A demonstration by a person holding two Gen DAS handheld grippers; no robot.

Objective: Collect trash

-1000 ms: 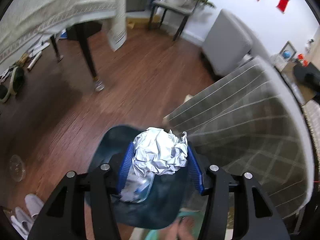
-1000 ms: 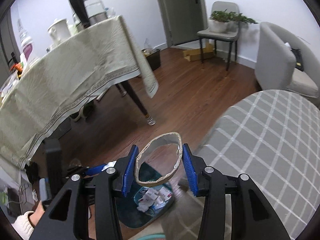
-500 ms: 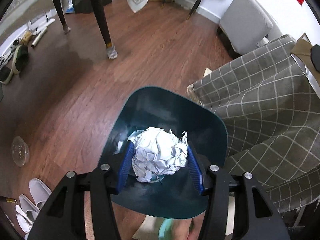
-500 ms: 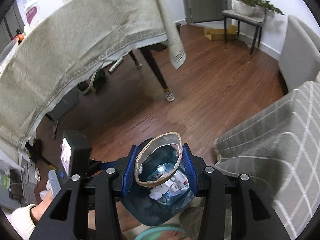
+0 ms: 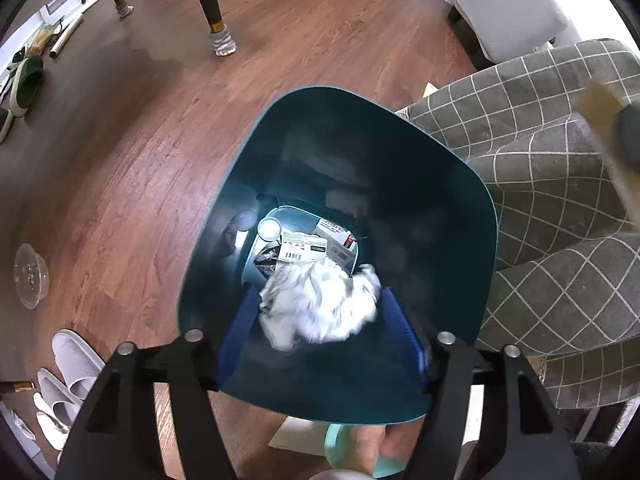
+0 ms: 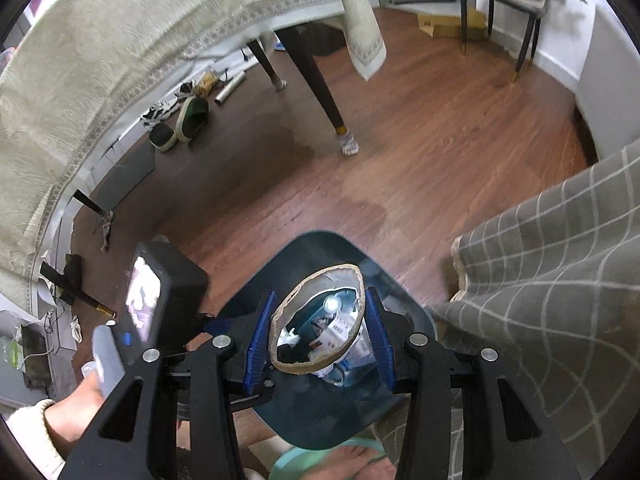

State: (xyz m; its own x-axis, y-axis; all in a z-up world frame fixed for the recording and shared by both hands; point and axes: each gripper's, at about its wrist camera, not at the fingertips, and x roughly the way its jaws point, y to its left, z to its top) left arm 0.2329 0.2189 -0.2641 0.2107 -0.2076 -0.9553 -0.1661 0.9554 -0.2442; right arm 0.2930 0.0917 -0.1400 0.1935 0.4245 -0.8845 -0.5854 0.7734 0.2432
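The left hand-held gripper [image 5: 320, 330] hangs spread above the teal trash bin [image 5: 460, 184], the blurred crumpled paper ball [image 5: 320, 306] loose between its fingers. The right hand-held gripper [image 6: 318, 332] clamps a cardboard ring [image 6: 280, 316] above that bin, beside the checked cloth [image 6: 560, 280].

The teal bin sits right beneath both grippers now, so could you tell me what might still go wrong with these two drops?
1. The crumpled paper ball looks blurred between parted jaws above the near side of the teal bin; it may clip the near rim.
2. The cardboard ring in the right gripper is light and could roll out onto the wooden floor.
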